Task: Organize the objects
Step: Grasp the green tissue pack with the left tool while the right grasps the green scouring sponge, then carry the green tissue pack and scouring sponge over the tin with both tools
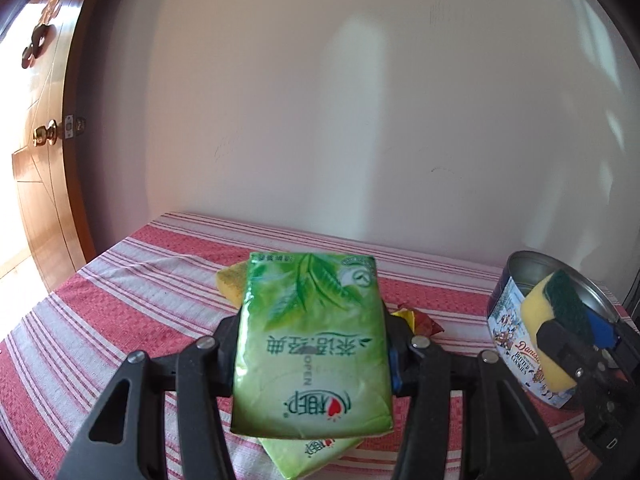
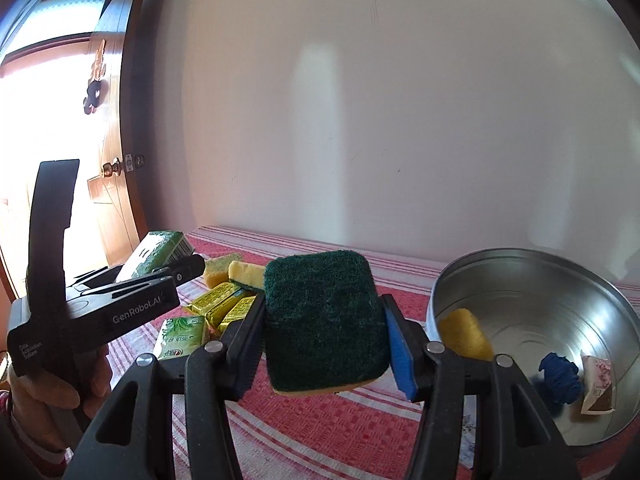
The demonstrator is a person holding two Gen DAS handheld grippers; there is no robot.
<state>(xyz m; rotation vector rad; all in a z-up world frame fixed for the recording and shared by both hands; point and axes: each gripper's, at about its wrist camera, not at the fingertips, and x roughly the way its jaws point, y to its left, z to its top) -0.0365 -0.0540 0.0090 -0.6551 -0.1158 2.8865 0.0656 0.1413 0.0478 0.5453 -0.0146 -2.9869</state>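
Desk (image 1: 120, 280) with red-striped cloth, against a white wall (image 1: 320, 100); door (image 1: 44, 160) at left. Tin (image 2: 532, 280) at right: only the right view shows its inside, with a yellow sponge (image 2: 466, 334), blue cloth (image 2: 560, 380) and sachet (image 2: 598, 390); only the left view shows its label, "Danisa Butter Cookies". Left tool (image 1: 312, 344) clamped on green tissue pack (image 1: 312, 344), lifted off the desk, "OPEN" legible, second pack (image 1: 308, 454) beneath. Right tool (image 2: 324, 336) clamped on scourer (image 2: 324, 320), green side up, just left of the tin. Right view also shows the left tool's side, marked "GenRobot.AI", a hand (image 2: 48, 396) gripping it, and yellow packets (image 2: 224, 304) behind.
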